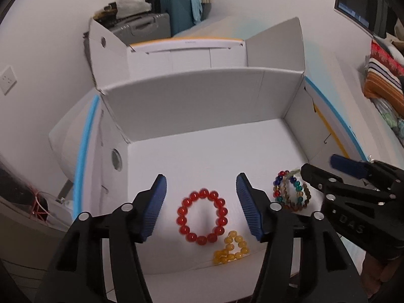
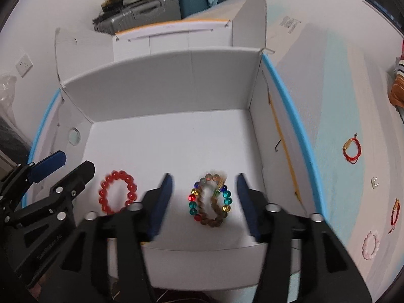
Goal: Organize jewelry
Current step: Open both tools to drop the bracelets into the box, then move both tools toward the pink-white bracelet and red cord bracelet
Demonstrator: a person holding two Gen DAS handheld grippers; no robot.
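A white cardboard box (image 1: 202,106) holds several bead bracelets on its floor. A red bead bracelet (image 1: 202,216) lies between the fingers of my open left gripper (image 1: 201,192); it shows at the left in the right wrist view (image 2: 118,192). A yellow bead bracelet (image 1: 231,248) lies just in front of it. A multicoloured bracelet stacked with a brown one (image 2: 210,200) lies between the fingers of my open right gripper (image 2: 204,192); it shows at the right in the left wrist view (image 1: 291,192). Both grippers are empty.
On the pale blue surface right of the box lie a red cord bracelet (image 2: 351,149), another red cord bracelet (image 2: 395,212), a pink bead bracelet (image 2: 371,245) and a small pair of studs (image 2: 375,182). The box flaps (image 2: 250,17) stand upright at the back. Suitcases (image 1: 161,22) stand beyond.
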